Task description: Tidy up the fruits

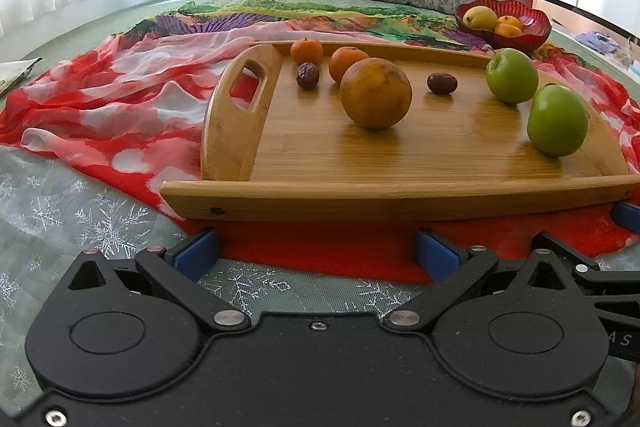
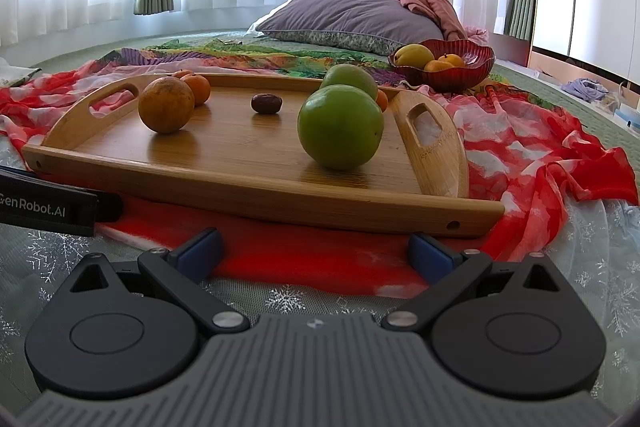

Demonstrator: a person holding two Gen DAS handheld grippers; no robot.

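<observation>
Bedspread scene: both my grippers, left gripper point(image 1: 316, 251) and right gripper point(image 2: 316, 251), gape empty; I'd straddle the nearest green apple point(image 2: 340, 127) squarely on the tray point(image 2: 256, 203).

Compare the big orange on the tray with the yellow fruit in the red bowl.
The big orange is dull orange with dark blotches; the yellow fruit is pale yellow and clean-skinned. The orange sits loose on the wooden tray; the yellow fruit rests in the red bowl beside smaller oranges. Both are roundish and untouched.
</observation>
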